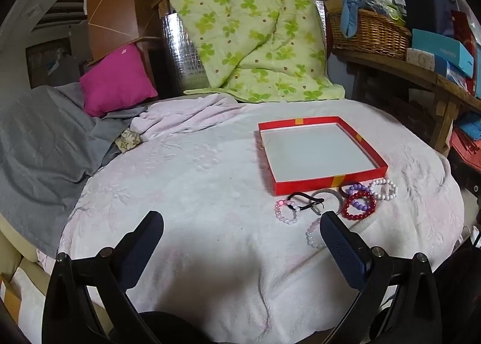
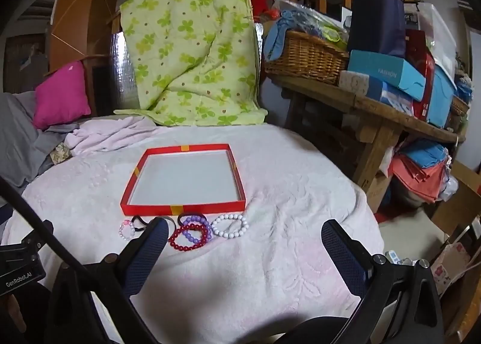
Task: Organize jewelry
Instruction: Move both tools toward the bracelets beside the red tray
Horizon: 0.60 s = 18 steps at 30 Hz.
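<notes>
A shallow red box lid (image 1: 327,186) (image 2: 183,209) with a white inside lies on the pale pink blanket. In front of it sits a cluster of bracelets: a dark red bead one (image 1: 348,211) (image 2: 177,246), a purple one (image 1: 357,187) (image 2: 195,219), a white one (image 1: 383,190) (image 2: 230,234), a pink-and-clear one (image 1: 285,217) (image 2: 124,231), a pale bead one (image 1: 312,235) partly behind my left gripper's right finger, and a black hair tie (image 1: 303,204) (image 2: 139,220). My left gripper (image 1: 242,220) is open over bare blanket, left of the cluster. My right gripper (image 2: 245,228) is open, its left finger over the cluster's near edge.
The blanket (image 1: 195,193) (image 2: 300,193) covers a rounded surface. A green floral quilt (image 1: 249,28), a magenta cushion (image 1: 115,79) and grey cloth (image 1: 39,145) lie behind. A wooden bench (image 2: 369,103) with a wicker basket (image 2: 303,58) and boxes stands to the right.
</notes>
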Tool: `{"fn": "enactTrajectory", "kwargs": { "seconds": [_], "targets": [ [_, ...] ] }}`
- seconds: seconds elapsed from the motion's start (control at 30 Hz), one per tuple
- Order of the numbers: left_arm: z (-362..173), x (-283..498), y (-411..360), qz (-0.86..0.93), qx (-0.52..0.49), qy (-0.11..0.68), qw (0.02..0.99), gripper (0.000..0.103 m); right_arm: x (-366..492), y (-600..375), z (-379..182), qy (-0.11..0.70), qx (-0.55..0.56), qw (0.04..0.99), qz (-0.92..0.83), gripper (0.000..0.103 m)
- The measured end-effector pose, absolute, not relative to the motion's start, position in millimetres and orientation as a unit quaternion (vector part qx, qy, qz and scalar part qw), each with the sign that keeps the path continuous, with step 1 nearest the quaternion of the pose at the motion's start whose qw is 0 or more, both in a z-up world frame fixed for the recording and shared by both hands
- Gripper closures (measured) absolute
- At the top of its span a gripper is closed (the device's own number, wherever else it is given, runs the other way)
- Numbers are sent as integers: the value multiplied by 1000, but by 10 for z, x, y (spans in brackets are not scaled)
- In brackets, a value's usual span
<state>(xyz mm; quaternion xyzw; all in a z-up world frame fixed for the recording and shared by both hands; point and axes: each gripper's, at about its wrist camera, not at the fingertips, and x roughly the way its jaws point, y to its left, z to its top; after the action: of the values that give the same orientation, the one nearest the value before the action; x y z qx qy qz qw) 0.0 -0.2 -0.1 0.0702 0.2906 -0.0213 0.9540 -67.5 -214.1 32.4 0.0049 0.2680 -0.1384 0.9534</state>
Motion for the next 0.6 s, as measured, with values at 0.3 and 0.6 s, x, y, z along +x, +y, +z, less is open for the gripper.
{"fn": "enactTrajectory", "kwargs": {
  "seconds": [0.3,0.6],
  "targets": [
    [-266,197,-206,-30,80,310,947,0,-457,-2144,76,295,-6,947,-126,0],
    [-442,360,9,-31,68,327,942,0,-226,-2134,-134,322,-17,939,-123,0]
  ]
}}
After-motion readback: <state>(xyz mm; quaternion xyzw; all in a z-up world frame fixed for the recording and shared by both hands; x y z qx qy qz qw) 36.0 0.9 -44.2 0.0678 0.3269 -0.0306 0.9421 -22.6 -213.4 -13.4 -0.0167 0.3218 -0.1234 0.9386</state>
